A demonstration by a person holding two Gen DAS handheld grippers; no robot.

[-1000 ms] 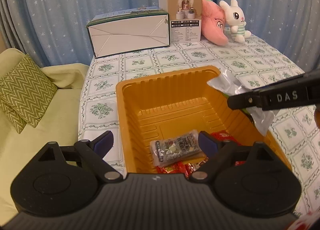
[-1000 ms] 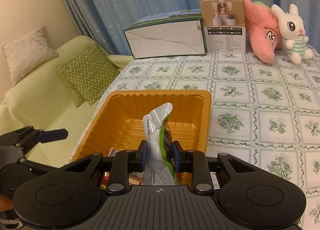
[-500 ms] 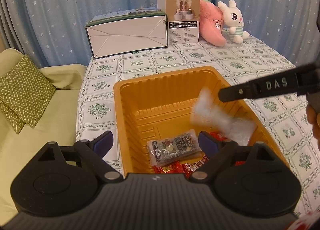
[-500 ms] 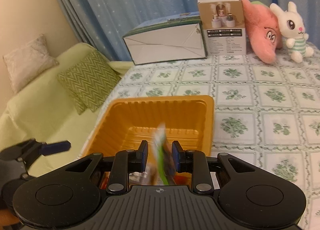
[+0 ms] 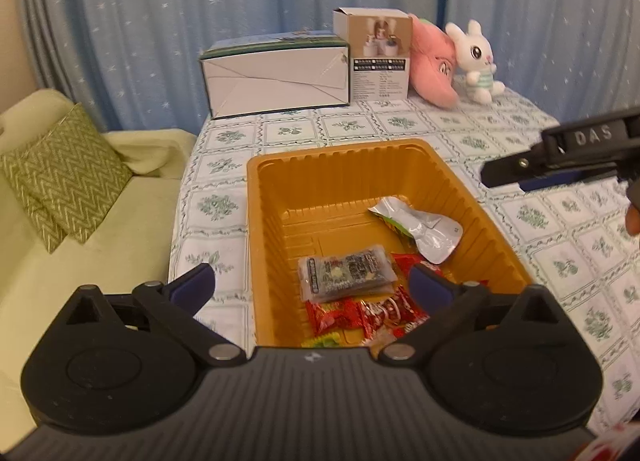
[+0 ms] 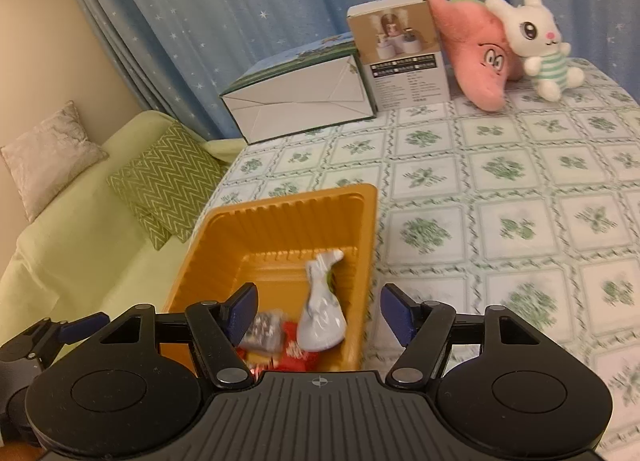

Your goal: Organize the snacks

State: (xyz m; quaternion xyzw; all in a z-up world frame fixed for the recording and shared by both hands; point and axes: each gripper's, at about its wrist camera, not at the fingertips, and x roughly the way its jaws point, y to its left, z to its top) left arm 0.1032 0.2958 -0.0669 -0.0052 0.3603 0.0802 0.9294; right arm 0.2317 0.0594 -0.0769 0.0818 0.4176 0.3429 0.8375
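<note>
My right gripper point(image 6: 320, 311) has just spread its jaws, nothing between them; the silver snack pouch point(image 5: 420, 231) lies inside the orange tray point(image 5: 360, 157), right side, just beyond the dark packet point(image 5: 346, 273). My left gripper point(image 5: 312, 287) gapes wide, empty, over the tray's near end.

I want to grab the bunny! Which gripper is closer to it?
Probably right. The right gripper hangs over the table nearer the white bunny; the left gripper sits back over the orange tray.

Blue star-dotted curtains point(image 6: 224, 21) hang behind the table point(image 6: 500, 189); a pale green sofa point(image 5: 80, 221) with cushions point(image 6: 168, 181) stands beside it.
</note>
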